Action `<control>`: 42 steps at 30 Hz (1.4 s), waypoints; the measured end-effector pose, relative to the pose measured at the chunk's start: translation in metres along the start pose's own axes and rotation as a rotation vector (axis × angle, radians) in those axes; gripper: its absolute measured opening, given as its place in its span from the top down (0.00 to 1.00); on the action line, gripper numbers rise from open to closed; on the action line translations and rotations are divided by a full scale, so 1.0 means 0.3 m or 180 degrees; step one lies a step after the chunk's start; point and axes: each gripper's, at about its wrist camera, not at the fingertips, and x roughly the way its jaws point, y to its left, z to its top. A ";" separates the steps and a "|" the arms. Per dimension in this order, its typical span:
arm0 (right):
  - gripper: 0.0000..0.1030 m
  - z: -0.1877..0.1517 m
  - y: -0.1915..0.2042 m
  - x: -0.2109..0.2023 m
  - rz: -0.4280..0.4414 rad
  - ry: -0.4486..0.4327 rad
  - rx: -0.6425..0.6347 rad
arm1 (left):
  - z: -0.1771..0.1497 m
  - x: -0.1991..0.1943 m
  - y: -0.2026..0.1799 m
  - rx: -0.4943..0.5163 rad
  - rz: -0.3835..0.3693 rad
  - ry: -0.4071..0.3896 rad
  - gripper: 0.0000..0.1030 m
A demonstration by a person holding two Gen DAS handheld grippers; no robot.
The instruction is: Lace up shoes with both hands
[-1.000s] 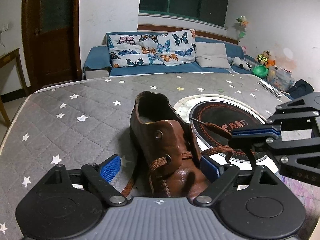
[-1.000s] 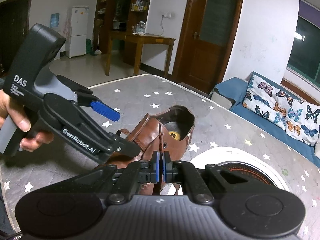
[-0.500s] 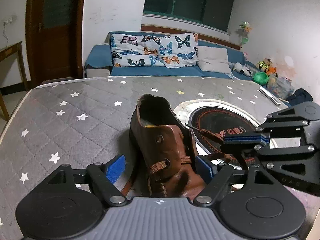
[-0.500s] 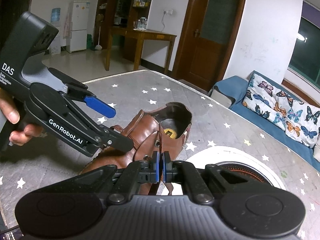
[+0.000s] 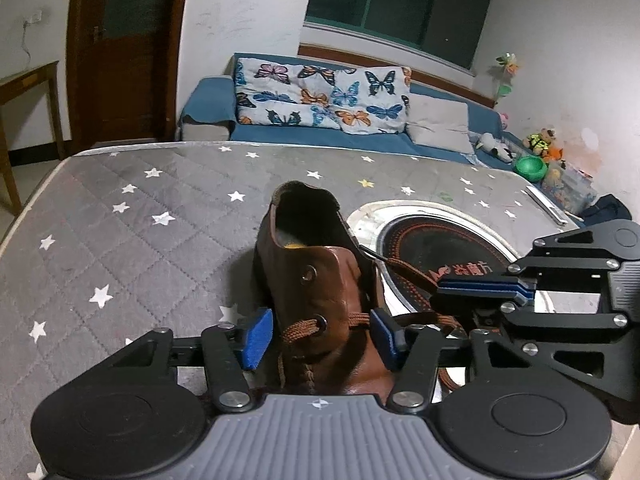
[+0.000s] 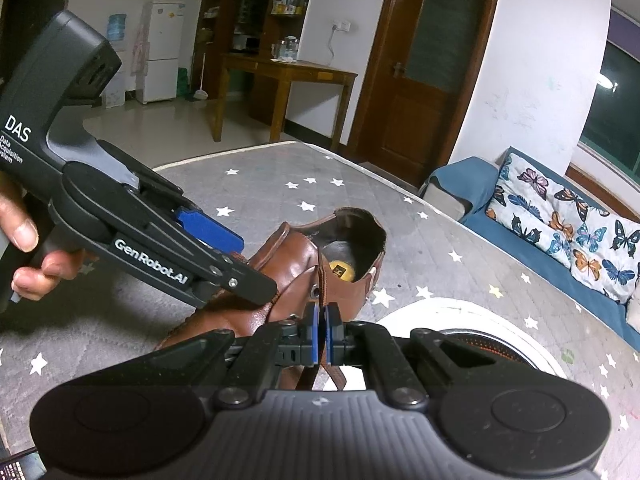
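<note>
We see a brown leather shoe [image 5: 320, 304] standing upright on a grey quilted cover printed with white stars [image 5: 132, 240], its heel opening turned toward the blue sofa [image 5: 440, 140] with the butterfly cushions [image 5: 320, 96]. Just beside the shoe, on its right in the left wrist view, lies a round white-rimmed plate with a dark patterned centre [image 5: 432, 240]. Our left gripper [image 5: 320, 336] is spread wide, its two blue pads [image 5: 256, 336] standing on either side of the shoe's laced front without clamping it; the leather sits between them, and whether either pad touches it we cannot tell. A brown shoelace [image 5: 304, 328] passes through the lower eyelet on the near side, while the eyelet above it [image 5: 308, 274] is bare. Our right gripper [image 6: 320, 334] has its pads pressed together on a stretch of that brown lace [image 6: 322, 280], which runs up taut from the pinch toward the shoe's upper edge. In the left wrist view the same right gripper [image 5: 444, 288] comes in from the right, with a loose lace end lying across the plate near it. In the right wrist view a person's hand [image 6: 24, 248] grips the handle of the left gripper [image 6: 256, 264], which reaches over the toe of the shoe [image 6: 304, 264].
</note>
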 end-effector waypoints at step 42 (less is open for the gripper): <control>0.97 -0.010 0.009 -0.009 0.0078 0.0026 -0.0428 | -0.002 -0.012 -0.040 0.0206 0.0147 -0.0210 0.72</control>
